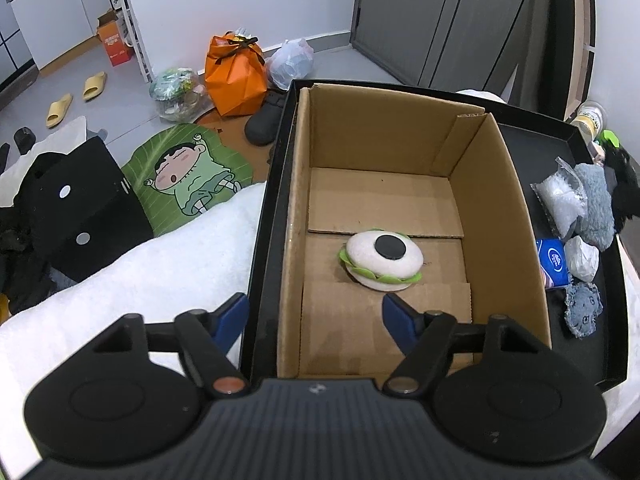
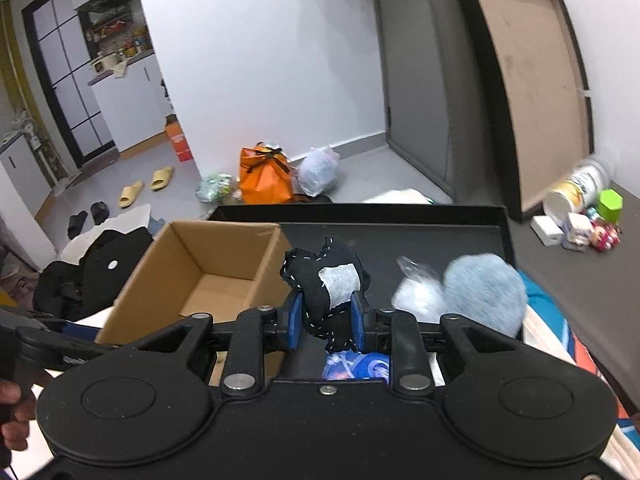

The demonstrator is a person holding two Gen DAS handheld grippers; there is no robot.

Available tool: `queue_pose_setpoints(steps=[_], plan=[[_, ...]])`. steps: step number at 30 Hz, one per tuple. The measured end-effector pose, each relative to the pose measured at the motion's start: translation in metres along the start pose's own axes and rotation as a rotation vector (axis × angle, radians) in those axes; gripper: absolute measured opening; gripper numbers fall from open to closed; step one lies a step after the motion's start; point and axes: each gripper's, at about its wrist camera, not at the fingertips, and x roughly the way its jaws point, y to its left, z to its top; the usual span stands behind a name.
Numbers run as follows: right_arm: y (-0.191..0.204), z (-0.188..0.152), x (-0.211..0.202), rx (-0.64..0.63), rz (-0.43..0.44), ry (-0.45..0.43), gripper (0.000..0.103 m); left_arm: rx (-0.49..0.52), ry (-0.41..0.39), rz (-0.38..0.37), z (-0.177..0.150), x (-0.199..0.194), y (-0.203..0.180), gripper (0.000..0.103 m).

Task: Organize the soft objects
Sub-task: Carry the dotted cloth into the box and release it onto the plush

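left wrist: left tongs (image 1: 314, 316) spread apart, empty, above the cardboard box's (image 1: 500, 184) near end; burger plush (image 1: 380, 260) on box floor, light, squashy | right wrist: right tongs (image 2: 327, 320) clamped mid-body on black cloth toy (image 2: 320, 276), limp, light, over black tray (image 2: 400, 236) beside box; white patch, no legible writing

Orange bag (image 1: 235, 76), yellow slippers (image 1: 76, 97) on floor, cartoon mat (image 1: 188, 176) nr bed.

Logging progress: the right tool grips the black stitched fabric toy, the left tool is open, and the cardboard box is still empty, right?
Not quite: the brown cardboard box already holds a white-and-green plush burger, per the left wrist view. The rest stands: right tool grips the black stitched fabric toy; left tool is open.
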Motion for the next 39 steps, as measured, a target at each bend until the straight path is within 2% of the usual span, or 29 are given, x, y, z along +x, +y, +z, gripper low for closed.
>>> queue_pose_setpoints(steps=[2, 11, 15, 16, 23, 39], plan=[[0.006, 0.004, 0.002, -0.009, 0.007, -0.001, 0.025, 0.000, -0.004, 0.001, 0.000, 0.000, 0.001, 0.066], [0.036, 0.013, 0.013, -0.059, 0.043, 0.004, 0.025, -0.037, -0.008, 0.002, -0.002, 0.007, 0.013, 0.037], [0.049, 0.016, 0.019, -0.083, 0.049, 0.004, 0.025, -0.073, -0.006, -0.011, -0.005, 0.011, 0.021, 0.014], [0.051, 0.015, 0.019, -0.084, 0.050, 0.005, 0.025, -0.078, -0.006, -0.018, -0.005, 0.012, 0.023, 0.011], [0.067, 0.016, 0.028, -0.102, 0.070, 0.011, 0.025, -0.068, -0.019, -0.031, -0.007, 0.012, 0.024, 0.010], [0.108, 0.016, 0.059, -0.212, 0.138, 0.091, 0.025, -0.116, -0.029, -0.049, -0.008, 0.011, 0.032, 0.010]])
